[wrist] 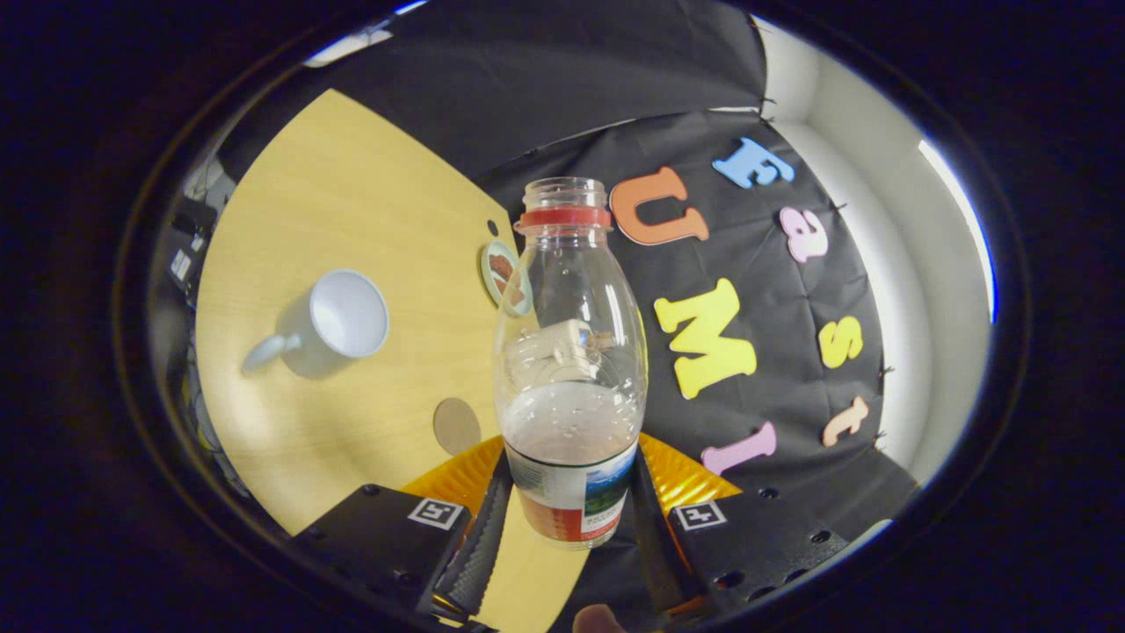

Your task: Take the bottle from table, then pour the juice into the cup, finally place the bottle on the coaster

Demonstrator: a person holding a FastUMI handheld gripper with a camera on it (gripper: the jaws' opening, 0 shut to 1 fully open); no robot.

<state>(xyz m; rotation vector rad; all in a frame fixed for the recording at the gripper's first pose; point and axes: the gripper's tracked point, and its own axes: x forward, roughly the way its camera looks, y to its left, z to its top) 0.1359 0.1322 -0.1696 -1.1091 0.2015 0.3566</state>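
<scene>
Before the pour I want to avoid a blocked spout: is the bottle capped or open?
Open. The bottle, held between the gripper's fingers, shows a bare threaded mouth above its red ring, with no cap on it.

bottle [569,352]: clear glossy plastic, paper label | cup [338,321]: smooth glazed ceramic | table [352,202]: matt wood grain

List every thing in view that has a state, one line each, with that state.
bottle: uncapped, held between the fingers, lifted off the table, part full of pale liquid.
cup: on the table, mouth open, looks empty, handle pointing away from the bottle.
coaster: flat on the table beyond the bottle, nothing on it.
gripper: both fingers pressed on the bottle's labelled base.
</scene>
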